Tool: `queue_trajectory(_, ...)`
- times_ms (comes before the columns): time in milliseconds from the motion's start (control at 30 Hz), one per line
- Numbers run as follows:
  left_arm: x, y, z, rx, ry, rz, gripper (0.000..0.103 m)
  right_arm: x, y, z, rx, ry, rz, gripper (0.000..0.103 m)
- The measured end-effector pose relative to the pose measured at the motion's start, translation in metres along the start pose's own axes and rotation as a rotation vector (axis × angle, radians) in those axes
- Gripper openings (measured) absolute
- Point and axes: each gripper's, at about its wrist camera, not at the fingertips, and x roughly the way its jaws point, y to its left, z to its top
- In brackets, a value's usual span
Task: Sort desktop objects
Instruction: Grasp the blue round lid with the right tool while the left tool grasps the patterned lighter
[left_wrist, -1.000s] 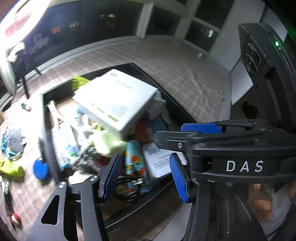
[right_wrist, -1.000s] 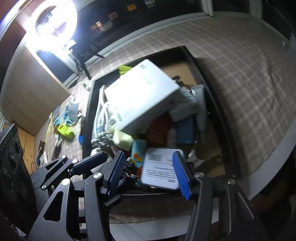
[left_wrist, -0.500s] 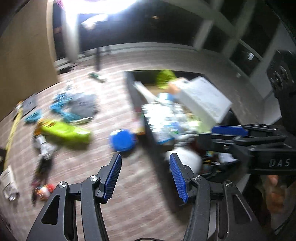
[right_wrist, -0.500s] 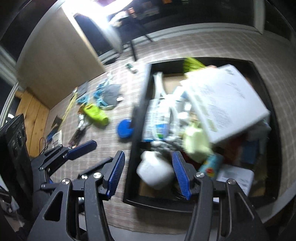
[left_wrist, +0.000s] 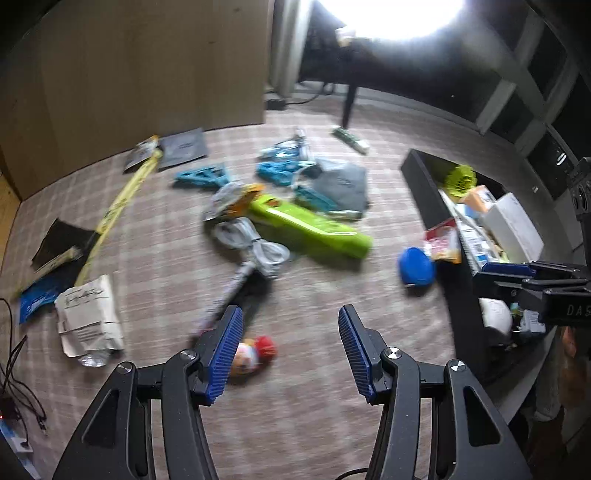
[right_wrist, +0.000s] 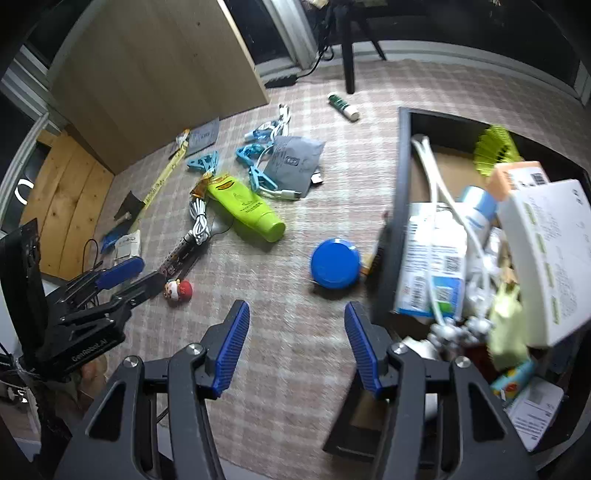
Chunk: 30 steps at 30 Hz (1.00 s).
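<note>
Loose objects lie on a checked cloth: a lime-green tube (left_wrist: 308, 227) (right_wrist: 245, 206), a blue round lid (left_wrist: 415, 266) (right_wrist: 334, 262), a coiled white cable (left_wrist: 255, 243) (right_wrist: 199, 221), a small red-capped figurine (left_wrist: 253, 356) (right_wrist: 178, 290), blue clips (right_wrist: 255, 151) and a grey pouch (right_wrist: 293, 162). A black tray (right_wrist: 400, 155) (left_wrist: 421, 184) on the right is piled with boxes and bottles. My left gripper (left_wrist: 288, 350) is open and empty above the cloth, the figurine just beside its left finger. My right gripper (right_wrist: 295, 350) is open and empty beside the tray's left wall.
A yellow tape strip (left_wrist: 118, 210), paper packets (left_wrist: 88, 321) and dark wires (left_wrist: 18, 387) lie at the left. A wooden panel (right_wrist: 155, 74) stands behind. A green-and-white tube (right_wrist: 343, 105) lies near a black stand leg (right_wrist: 347, 62).
Both grippers have swung left, away from above the tray toward the loose objects on the cloth. Both have stayed open and empty.
</note>
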Motion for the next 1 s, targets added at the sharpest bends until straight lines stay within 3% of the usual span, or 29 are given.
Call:
queue_trajectory(467, 0.04, 0.056, 0.009, 0.02, 0.109, -0.005, 0.049, 0.081, 0.023, 0.049, -0.18, 0.163, -0.211, 0.057)
queue_trajectory(700, 0.058, 0.049, 0.015, 0.064, 0.153, -0.018, 0.046, 0.096, 0.016, 0.061, -0.23, 0.209, -0.208, 0.062)
queue_trajectory(1000, 0.076, 0.06, 0.024, 0.019, 0.19, -0.047, 0.036, 0.108, 0.012, 0.068, -0.296, 0.271, -0.191, 0.063)
